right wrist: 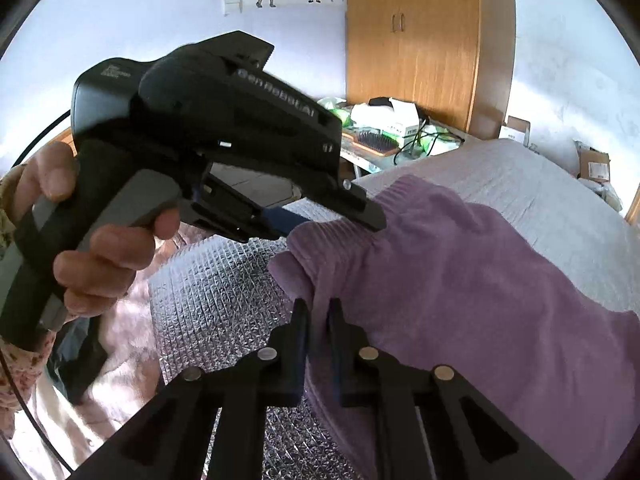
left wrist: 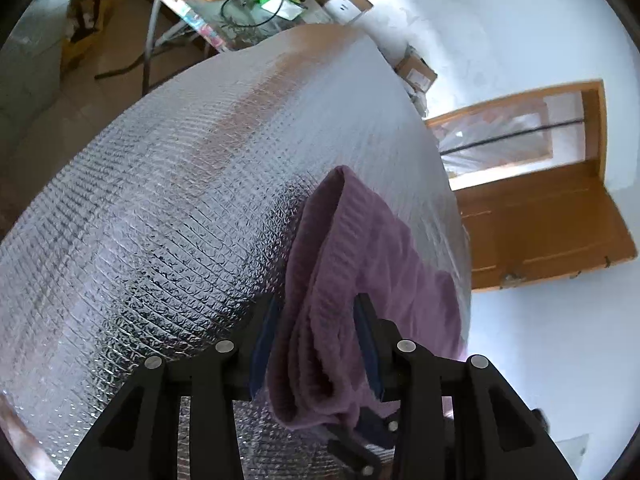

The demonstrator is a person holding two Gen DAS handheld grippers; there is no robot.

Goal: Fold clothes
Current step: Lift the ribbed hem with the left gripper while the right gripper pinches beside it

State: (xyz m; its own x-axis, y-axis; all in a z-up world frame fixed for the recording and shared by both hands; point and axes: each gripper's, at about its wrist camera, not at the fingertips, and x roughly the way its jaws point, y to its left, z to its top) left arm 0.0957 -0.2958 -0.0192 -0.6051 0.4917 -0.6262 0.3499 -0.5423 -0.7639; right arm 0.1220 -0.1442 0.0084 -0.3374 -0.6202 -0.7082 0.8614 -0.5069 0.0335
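Note:
A purple ribbed garment (left wrist: 360,240) lies on a silver quilted foil mat (left wrist: 160,200), near its right edge. My left gripper (left wrist: 318,304) is shut on a thick bunch of its folds, which fills the gap between the blue pads. In the right wrist view the garment (right wrist: 460,280) spreads to the right over the mat (right wrist: 216,296). My right gripper (right wrist: 318,306) pinches its near-left edge, with only a narrow strip of cloth between the fingers. A person's hand (right wrist: 100,264) holds the left gripper (right wrist: 332,220), which bites the garment's far-left edge just beyond.
A cluttered table (right wrist: 384,132) and a wooden wardrobe (right wrist: 412,40) stand behind the mat. A wooden door (left wrist: 540,220) is off the mat's right edge, and cardboard boxes (left wrist: 416,72) sit by the wall. Pale pink cloth (right wrist: 120,360) is at lower left.

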